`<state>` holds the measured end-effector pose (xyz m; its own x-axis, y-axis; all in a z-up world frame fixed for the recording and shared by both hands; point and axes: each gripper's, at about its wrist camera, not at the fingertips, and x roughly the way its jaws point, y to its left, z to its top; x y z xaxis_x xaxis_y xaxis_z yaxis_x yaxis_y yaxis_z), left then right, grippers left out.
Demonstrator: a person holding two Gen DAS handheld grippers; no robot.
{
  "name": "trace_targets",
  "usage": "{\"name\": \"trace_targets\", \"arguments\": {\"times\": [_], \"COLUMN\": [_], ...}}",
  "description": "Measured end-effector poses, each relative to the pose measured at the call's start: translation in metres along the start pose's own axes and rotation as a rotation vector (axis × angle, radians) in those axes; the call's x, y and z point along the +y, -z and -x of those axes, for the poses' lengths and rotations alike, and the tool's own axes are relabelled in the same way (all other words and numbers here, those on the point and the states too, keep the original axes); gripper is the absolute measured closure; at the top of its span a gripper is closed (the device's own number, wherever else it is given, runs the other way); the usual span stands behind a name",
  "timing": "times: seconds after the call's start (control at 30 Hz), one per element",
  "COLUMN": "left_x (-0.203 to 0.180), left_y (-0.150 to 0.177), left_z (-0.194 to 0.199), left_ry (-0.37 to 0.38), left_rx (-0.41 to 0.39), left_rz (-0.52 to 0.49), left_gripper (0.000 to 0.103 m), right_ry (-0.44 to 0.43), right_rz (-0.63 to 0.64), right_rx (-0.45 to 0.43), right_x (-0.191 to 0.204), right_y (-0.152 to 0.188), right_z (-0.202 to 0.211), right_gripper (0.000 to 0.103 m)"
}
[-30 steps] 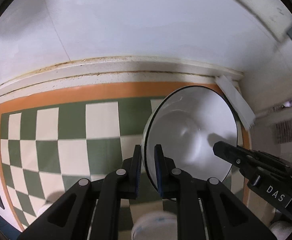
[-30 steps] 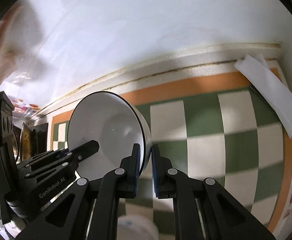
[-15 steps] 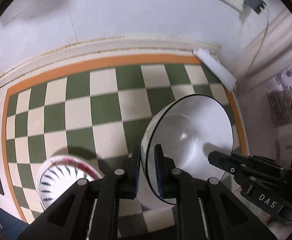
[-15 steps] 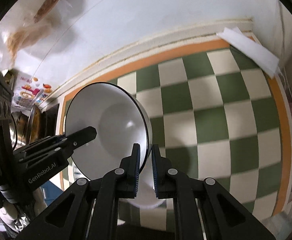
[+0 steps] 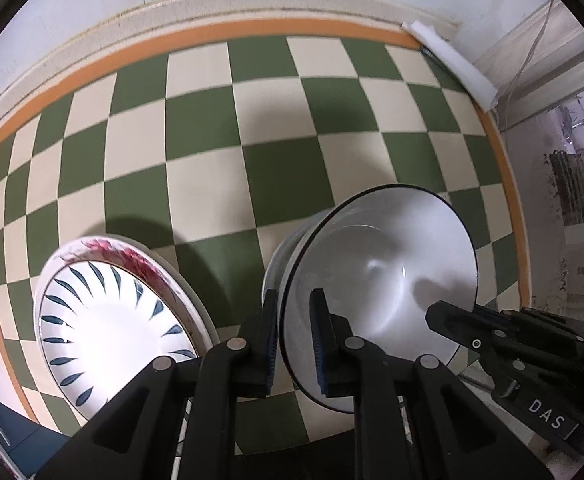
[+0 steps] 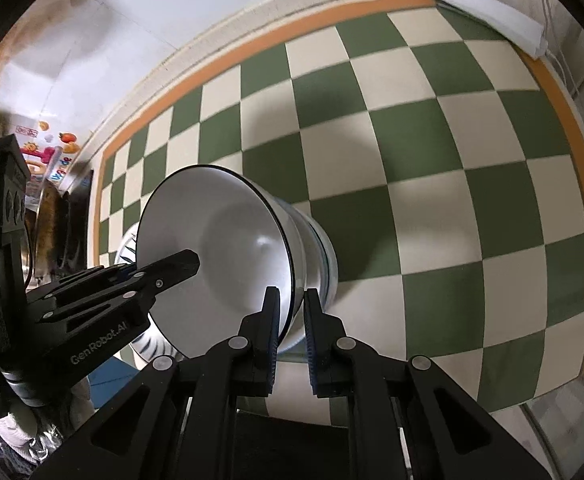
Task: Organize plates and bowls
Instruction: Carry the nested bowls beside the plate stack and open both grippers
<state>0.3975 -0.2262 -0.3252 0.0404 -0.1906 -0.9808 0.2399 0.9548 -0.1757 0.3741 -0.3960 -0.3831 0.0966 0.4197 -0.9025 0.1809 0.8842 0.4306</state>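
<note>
**Glazed china, matt plastic, smooth checked cloth**

The white bowl (image 5: 387, 280) is showing a glossy glaze, catching highlights inside. The patterned plate (image 5: 104, 328) at its 9 o'clock is gleaming likewise. The left gripper (image 5: 293, 336) and right gripper (image 6: 292, 320) are looking like matt black plastic with small metal pins. The checked tablecloth (image 5: 212, 140) is lying smooth, faintly sheened.

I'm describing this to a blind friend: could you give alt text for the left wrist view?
Two black grippers, the left gripper and the right gripper, pinch opposite rims of a white bowl with a dark rim, which sits on other white dishware above a green-and-cream checkered tablecloth. To its left lie stacked plates, the top one with blue leaf strokes.
</note>
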Motion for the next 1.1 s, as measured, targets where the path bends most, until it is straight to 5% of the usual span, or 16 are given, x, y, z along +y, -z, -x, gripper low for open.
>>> {"name": "trace_targets", "arguments": {"times": [0.33, 0.63, 1.1], "left_x": [-0.001, 0.01, 0.013], "left_y": [0.002, -0.003, 0.001], "left_z": [-0.006, -0.006, 0.018], "left_ry": [-0.008, 0.064, 0.041], "left_rx": [0.022, 0.062, 0.005], "left_rz": [-0.009, 0.049, 0.032], "left_gripper": [0.087, 0.087, 0.084], "right_ry": [0.004, -0.016, -0.004], "right_rz": [-0.027, -0.062, -0.047], "right_rx": [0.041, 0.065, 0.027], "right_x": [-0.006, -0.009, -0.002], "right_y": [-0.001, -0.007, -0.005], "right_z": [-0.012, -0.015, 0.002], "right_gripper": [0.089, 0.087, 0.087]}}
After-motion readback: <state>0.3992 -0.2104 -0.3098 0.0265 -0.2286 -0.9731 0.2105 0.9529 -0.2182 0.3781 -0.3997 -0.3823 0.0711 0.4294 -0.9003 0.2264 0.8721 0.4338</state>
